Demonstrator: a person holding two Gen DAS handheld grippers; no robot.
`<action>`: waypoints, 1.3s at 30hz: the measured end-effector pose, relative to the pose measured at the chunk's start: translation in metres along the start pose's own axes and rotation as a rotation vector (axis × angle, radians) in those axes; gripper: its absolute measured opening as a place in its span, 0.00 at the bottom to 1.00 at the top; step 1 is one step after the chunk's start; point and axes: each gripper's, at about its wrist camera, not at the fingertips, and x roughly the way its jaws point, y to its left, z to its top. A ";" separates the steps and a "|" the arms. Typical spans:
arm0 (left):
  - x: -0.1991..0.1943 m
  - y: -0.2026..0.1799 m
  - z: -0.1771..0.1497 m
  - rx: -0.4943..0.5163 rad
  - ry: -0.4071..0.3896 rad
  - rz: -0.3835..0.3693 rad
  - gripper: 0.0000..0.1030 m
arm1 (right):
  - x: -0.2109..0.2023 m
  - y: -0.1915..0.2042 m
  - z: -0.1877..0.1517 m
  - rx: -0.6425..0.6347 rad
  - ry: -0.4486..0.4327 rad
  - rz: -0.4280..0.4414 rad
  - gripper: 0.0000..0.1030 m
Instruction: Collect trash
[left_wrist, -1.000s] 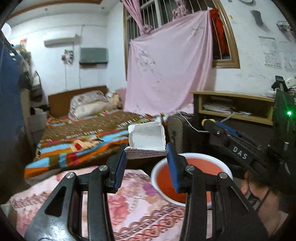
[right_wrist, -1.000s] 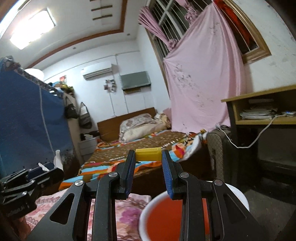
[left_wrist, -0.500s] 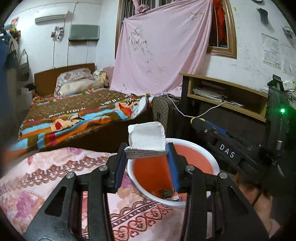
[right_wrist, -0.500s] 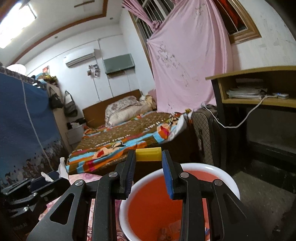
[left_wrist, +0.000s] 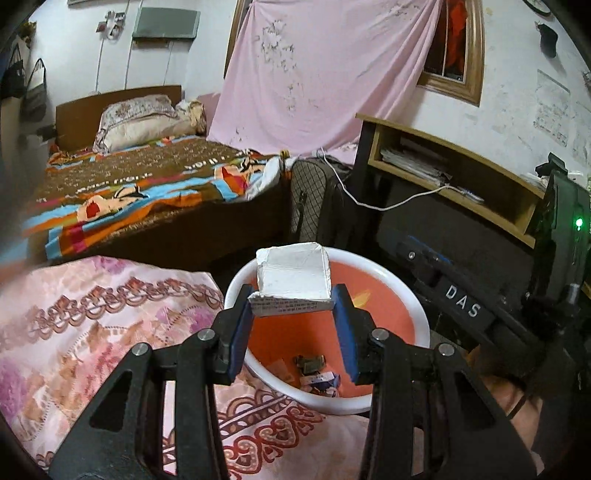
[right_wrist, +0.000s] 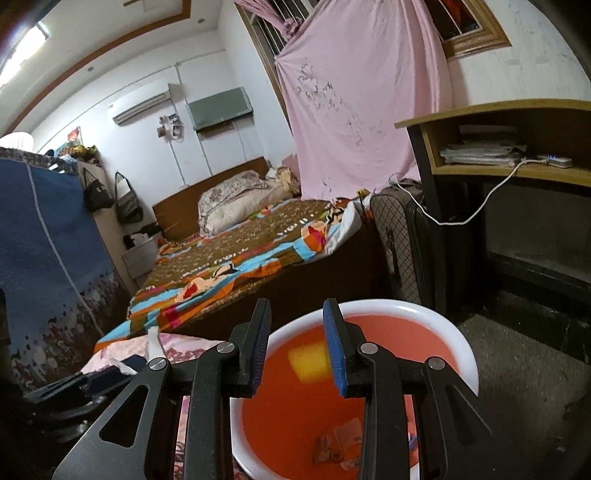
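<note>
Drop-off step, by the look of it. Holds the white box (left_wrist: 295, 273) clamped in the left hand-held gripper (left_wrist: 291, 297) above the red basin (left_wrist: 388, 314) at the surface's (left_wrist: 92, 332) right edge. Shows the right hand-held gripper (right_wrist: 295, 314) parted and empty, a blurred yellow piece (right_wrist: 306, 363) loose inside the basin. Next, probably calls for parting the left jaws.

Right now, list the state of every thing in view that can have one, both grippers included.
left gripper, shut on the white box
white box, flattened, held above the basin
right gripper, jaws apart, nothing between the pads
yellow block, blurred, loose below the pads, over the basin
basin, upright, with scraps at its bottom
green light, lit
</note>
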 end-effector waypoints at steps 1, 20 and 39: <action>0.002 0.000 -0.001 -0.005 0.007 -0.004 0.26 | 0.001 -0.001 0.000 0.003 0.007 -0.002 0.27; 0.001 0.007 -0.003 -0.068 0.026 -0.007 0.36 | 0.006 -0.003 -0.003 0.024 0.039 -0.008 0.27; -0.043 0.045 -0.007 -0.143 -0.074 0.146 0.57 | 0.002 0.008 -0.002 -0.027 0.015 0.007 0.44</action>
